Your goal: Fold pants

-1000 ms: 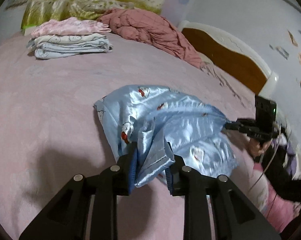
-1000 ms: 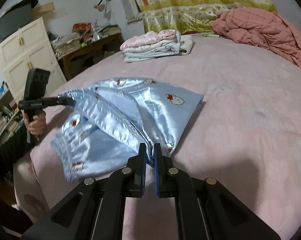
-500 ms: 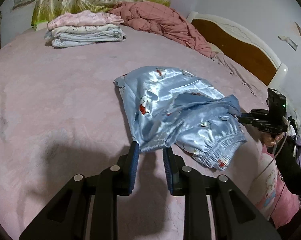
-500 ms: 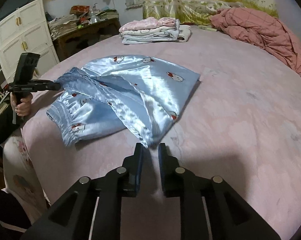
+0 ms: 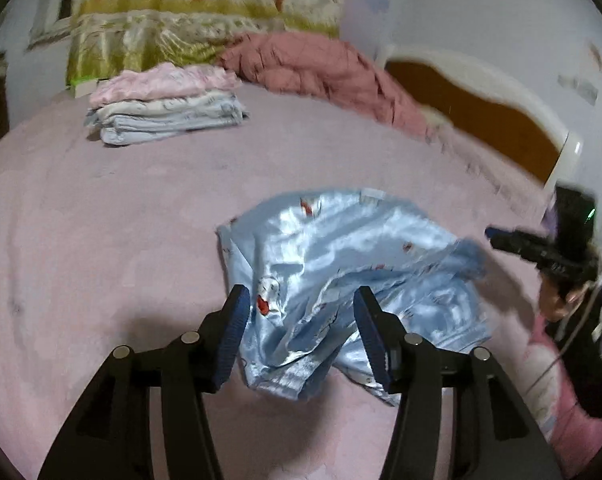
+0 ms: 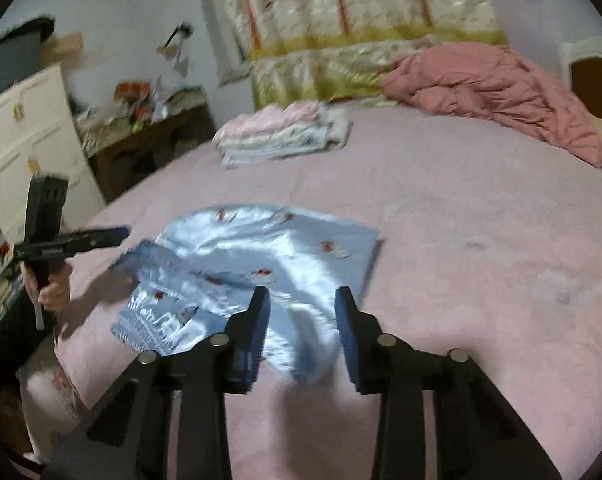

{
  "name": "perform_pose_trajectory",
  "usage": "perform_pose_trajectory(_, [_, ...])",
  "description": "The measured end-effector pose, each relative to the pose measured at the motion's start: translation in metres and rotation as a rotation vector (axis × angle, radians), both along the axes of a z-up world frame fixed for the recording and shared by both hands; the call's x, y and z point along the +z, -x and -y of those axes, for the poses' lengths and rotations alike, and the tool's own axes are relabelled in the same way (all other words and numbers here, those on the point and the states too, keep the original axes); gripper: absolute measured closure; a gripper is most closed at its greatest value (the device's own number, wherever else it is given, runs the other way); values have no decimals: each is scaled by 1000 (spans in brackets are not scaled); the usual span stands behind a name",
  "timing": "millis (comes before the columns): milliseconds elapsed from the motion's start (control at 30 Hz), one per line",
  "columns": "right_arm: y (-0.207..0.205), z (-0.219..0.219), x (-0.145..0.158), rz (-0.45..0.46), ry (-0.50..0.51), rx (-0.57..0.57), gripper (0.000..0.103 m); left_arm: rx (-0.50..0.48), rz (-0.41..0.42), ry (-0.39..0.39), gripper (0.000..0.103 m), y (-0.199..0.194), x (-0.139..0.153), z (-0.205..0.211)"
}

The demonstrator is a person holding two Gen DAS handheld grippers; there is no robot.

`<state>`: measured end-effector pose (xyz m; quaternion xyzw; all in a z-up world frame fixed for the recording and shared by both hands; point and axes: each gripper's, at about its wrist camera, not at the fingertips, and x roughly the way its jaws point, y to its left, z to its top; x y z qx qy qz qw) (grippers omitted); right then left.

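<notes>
The blue satin pants (image 5: 341, 280) lie folded over on the pink bed (image 5: 101, 220). Both the left gripper (image 5: 299, 336) and right gripper (image 6: 301, 332) have just been opening their jaws; these stand apart, holding nothing, probably to release the finished fold.

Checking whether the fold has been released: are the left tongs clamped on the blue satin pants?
No. The left tongs stand open above the blue satin pants, their pads clear of the cloth lying on the pink bedspread.
</notes>
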<state>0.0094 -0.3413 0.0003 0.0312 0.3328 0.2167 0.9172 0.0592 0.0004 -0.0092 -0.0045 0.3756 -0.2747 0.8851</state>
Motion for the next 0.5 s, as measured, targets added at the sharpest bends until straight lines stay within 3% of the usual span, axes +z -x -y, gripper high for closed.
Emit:
perform_pose_trajectory(100, [-8, -30, -18, -32, 132, 11, 71, 7, -9, -122, 52, -2, -14, 17])
perform_pose_trajectory(133, [-10, -37, -25, -46, 170, 4, 75, 3, -6, -138, 70, -1, -17, 18])
perform_pose_trajectory(167, [-11, -40, -30, -56, 191, -5, 90, 0, -3, -146, 85, 2, -20, 19])
perform_pose_trajectory(200, [-11, -42, -34, -63, 197, -14, 95, -4, -6, -147, 100, 4, -22, 18])
perform_pose_trajectory(233, [-10, -41, -36, -60, 185, -19, 95, -2, -4, -140, 100, 7, -22, 16])
perform_pose_trajectory(267, [-7, -41, -36, -56, 179, -17, 103, 5, 12, -131, 100, 11, -21, 13])
perform_pose_trajectory(367, [8, -35, -23, 16, 158, -51, 103, -4, 71, -113, 100, 29, -14, 8])
perform_pose_trajectory(500, [18, -26, -17, 0, 140, -60, 103, -8, 83, -93, 99, 40, -8, 1])
